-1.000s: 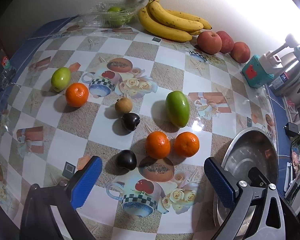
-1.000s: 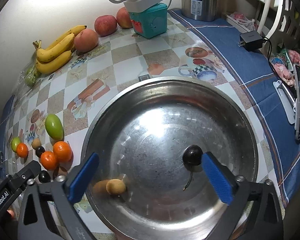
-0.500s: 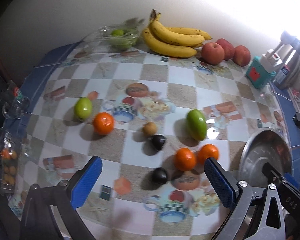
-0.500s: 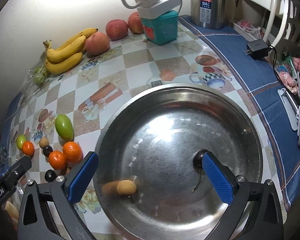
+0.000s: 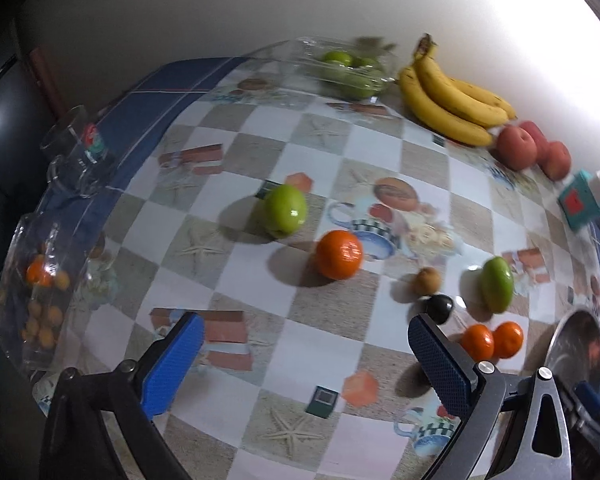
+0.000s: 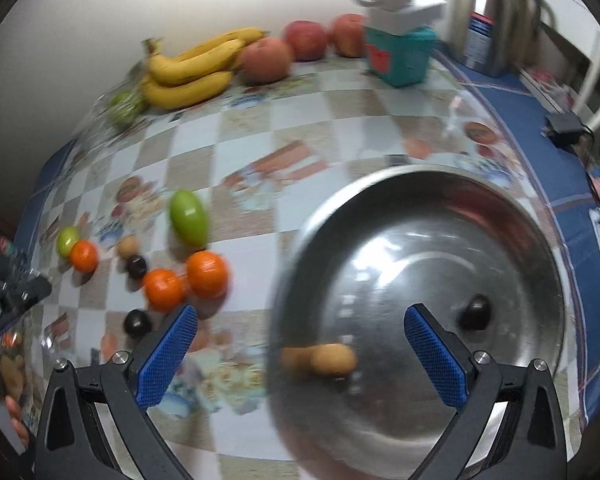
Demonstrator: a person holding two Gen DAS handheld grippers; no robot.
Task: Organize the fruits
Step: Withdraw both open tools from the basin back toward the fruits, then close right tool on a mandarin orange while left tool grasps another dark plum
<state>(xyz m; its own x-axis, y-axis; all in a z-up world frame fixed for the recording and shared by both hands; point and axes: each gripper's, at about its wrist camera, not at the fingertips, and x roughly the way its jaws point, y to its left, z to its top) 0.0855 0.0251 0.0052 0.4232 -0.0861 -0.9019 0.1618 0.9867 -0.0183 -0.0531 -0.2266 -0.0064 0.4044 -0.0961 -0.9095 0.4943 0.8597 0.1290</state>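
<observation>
Left wrist view, left gripper (image 5: 304, 356) fingers wide apart, empty, right gripper (image 6: 300, 352) likewise.

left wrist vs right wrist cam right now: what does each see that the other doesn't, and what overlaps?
Left wrist only: a glass mug at the table's edge and a clear container of small orange fruit.

Right wrist only: the inside of the steel bowl, holding a tan fruit and a dark fruit, plus the kettle and a black adapter.

Both: bananas, red apples, the teal box, the loose oranges and green fruit, and each camera's own open, empty gripper: left gripper, right gripper.
</observation>
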